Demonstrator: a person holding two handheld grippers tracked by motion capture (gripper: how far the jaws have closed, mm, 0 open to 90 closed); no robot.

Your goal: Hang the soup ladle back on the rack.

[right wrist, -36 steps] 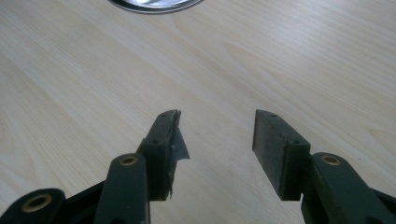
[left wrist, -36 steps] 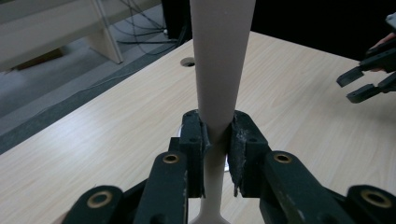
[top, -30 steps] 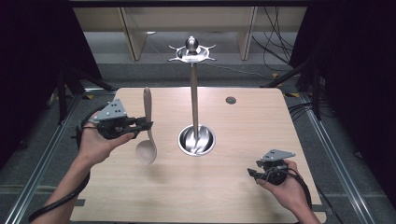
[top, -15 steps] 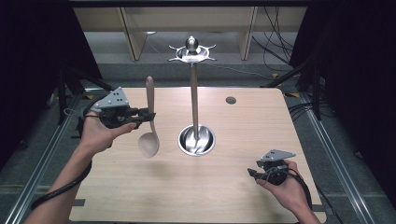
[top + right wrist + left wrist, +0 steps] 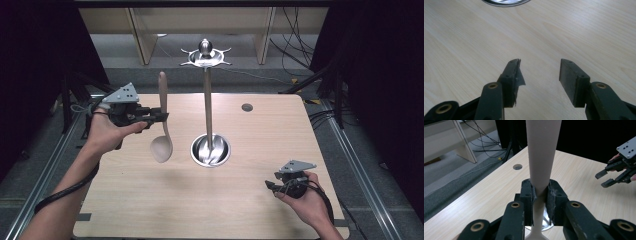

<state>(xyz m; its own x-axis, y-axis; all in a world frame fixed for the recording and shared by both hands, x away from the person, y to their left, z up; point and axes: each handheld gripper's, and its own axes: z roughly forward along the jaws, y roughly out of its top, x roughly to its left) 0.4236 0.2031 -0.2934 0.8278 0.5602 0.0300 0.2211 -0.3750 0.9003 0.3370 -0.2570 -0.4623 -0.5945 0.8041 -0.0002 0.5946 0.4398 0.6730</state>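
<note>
High view: the left gripper (image 5: pixel 159 116) is raised over the left part of the wooden surface (image 5: pixel 250 135), its jaws clamped on the handle of a beige spoon (image 5: pixel 162 120) that hangs upright, bowl down, clear of the surface. Just to its right stands a metal stand (image 5: pixel 207 105) with a round base, well apart from the right gripper (image 5: pixel 272 186), which sits low near the front right corner.

Left gripper view: the left gripper (image 5: pixel 540 195) pinches the narrow neck of the spoon (image 5: pixel 542 152) between both pads; the right gripper (image 5: pixel 606 178) shows far off, jaws parted.

Right gripper view: the right gripper (image 5: pixel 540 72) is wide open and holds nothing, just above the surface (image 5: pixel 574 32); the stand's base (image 5: pixel 505 2) edges the top
</note>
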